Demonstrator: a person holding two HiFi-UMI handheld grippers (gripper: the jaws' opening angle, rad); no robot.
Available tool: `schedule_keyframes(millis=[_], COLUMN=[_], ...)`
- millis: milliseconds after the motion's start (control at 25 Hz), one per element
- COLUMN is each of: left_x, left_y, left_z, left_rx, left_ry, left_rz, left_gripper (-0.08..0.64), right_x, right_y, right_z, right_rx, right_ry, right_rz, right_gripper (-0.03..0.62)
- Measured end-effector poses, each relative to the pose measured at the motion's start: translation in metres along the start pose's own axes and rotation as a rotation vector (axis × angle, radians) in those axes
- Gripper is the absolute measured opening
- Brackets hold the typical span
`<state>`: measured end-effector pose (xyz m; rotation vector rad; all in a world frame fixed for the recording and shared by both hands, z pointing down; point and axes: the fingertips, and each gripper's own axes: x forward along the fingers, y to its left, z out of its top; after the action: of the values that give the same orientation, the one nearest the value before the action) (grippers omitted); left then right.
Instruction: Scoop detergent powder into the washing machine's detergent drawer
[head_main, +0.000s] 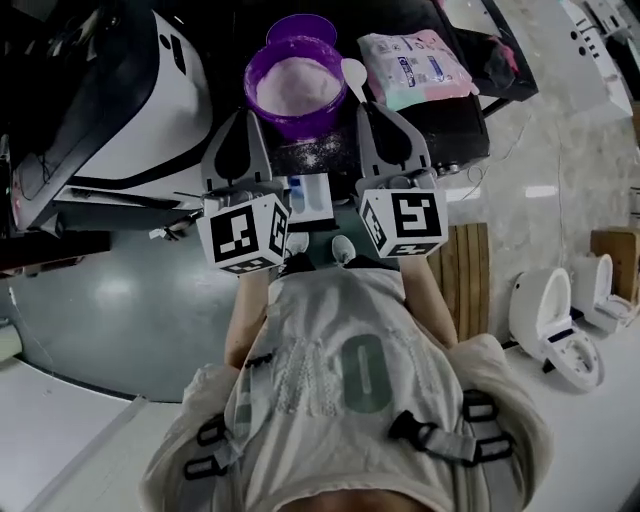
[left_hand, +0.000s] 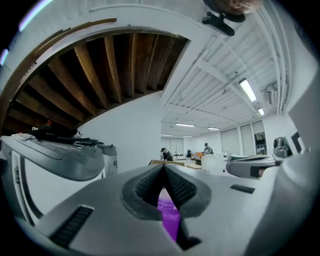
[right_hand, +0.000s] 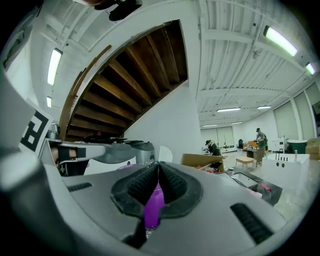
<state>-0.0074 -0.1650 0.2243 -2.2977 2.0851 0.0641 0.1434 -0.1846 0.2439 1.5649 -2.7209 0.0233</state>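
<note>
The dark surface (head_main: 455, 130) ahead of me carries a purple tub (head_main: 290, 128) filled with pale detergent powder (head_main: 295, 85). A white scoop (head_main: 353, 72) lies at the tub's right rim, bowl upward, and a pink-and-teal packet (head_main: 415, 65) rests just beyond it to the right. A white-and-black appliance (head_main: 150, 100) stands at the left, and two white toilets (head_main: 553, 325) sit on the floor well off to the right.

The left hand-held gripper (left_hand: 164, 169) is clenched – its ribbed pads meet at the tips with nothing between them, and only a sliver of purple shows through the gap behind. The right hand-held gripper (right_hand: 158, 166) is clenched and empty too, with the tub's purple wall showing below its pads. From the head view, both point forward at the tub – one toward its left side, the other toward its right, near the scoop. Neither touches the tub or the scoop.
</note>
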Motion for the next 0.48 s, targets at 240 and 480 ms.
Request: schedule_keyframes(millis=[240,480], left_x=[0.016,0.026], left_y=[0.015,0.033], left_z=[0.004,0.003], left_rx=[-0.004,-0.006], left_ry=[-0.006,0.004], left_rz=[-0.067,-0.095], left_gripper=[0.020,0.020], right_x=[0.006,0.017], right_y=[0.002,0.014], right_z=[0.001,-0.004], right_rx=[0.007,-0.009], right_ry=[0.015,0.036], right_rz=[-0.079,-0.103], right_gripper=[0.009,0.009])
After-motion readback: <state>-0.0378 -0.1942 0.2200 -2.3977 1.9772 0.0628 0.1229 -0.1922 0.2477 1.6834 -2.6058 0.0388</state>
